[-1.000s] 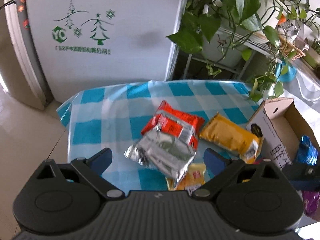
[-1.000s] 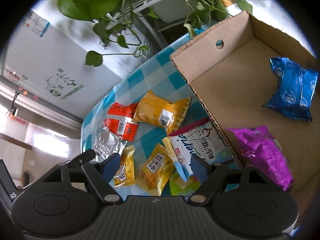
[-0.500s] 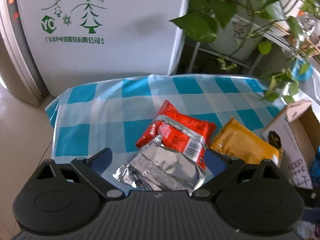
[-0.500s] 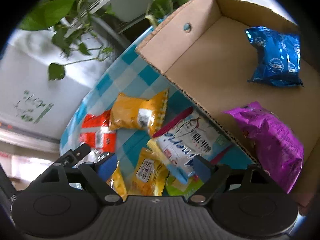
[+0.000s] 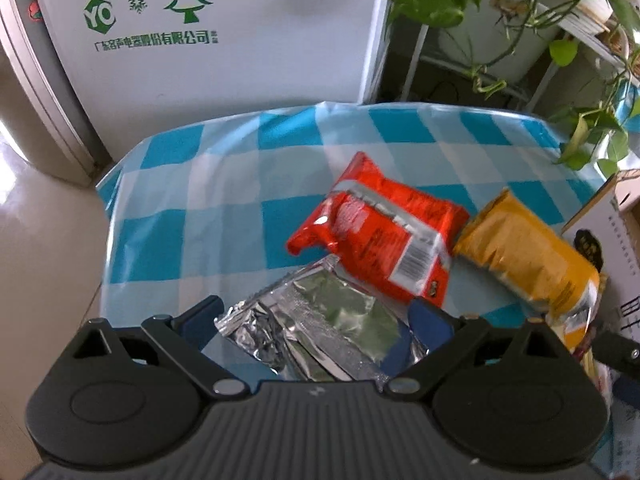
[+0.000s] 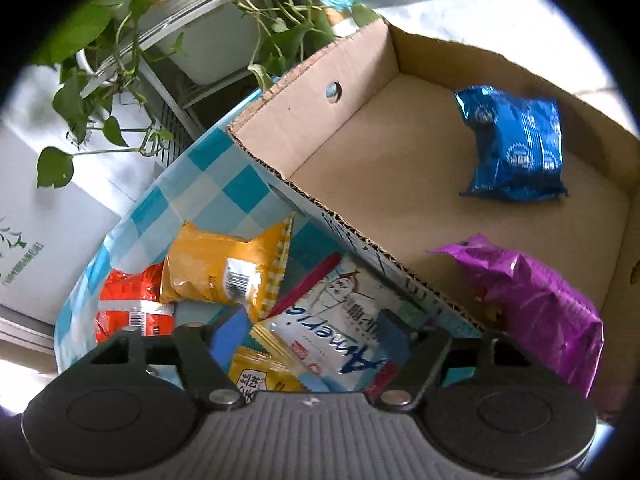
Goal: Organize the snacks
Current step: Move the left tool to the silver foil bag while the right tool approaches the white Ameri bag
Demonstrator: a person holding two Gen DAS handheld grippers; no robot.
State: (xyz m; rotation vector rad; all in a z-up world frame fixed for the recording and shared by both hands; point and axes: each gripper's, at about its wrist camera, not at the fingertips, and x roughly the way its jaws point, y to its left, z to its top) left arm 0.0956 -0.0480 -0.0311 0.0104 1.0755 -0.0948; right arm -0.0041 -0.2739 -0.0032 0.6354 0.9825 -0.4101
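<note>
Mid-sort on the snacks here: blue packet (image 6: 514,148) and purple packet (image 6: 532,304) already down in the cardboard box (image 6: 312,128), the rest loose on the blue checked tablecloth (image 5: 224,184). Key bit for the next move: silver foil packet (image 5: 320,328) lying flat right under the left gripper (image 5: 316,320), smack in the jaw gap, long axis seemingly slanted across that gap rather than square to it. Jaws spread wide, blue fingers (image 5: 200,316) either side of the foil, nothing pinched yet, so probably just needs a straight drop and a squeeze. Red packet (image 5: 380,228) just beyond, overlapping the silver one's far corner, and an orange packet (image 5: 520,256) next to that, up near the box. Worth watching for a double grab. Over at the right gripper (image 6: 308,336): jaws just been closing in, with a white-and-blue packet (image 6: 340,320) and a small yellow packet (image 6: 264,372) between them, right beside the box wall. Can't tell for sure whether the pads actually bite yet. Versus a second ago: left one lower and closer, silver foil now filling the gap instead of sitting out ahead. Right one swung in over the white packet, jaws visibly narrower, box looming much bigger.
</note>
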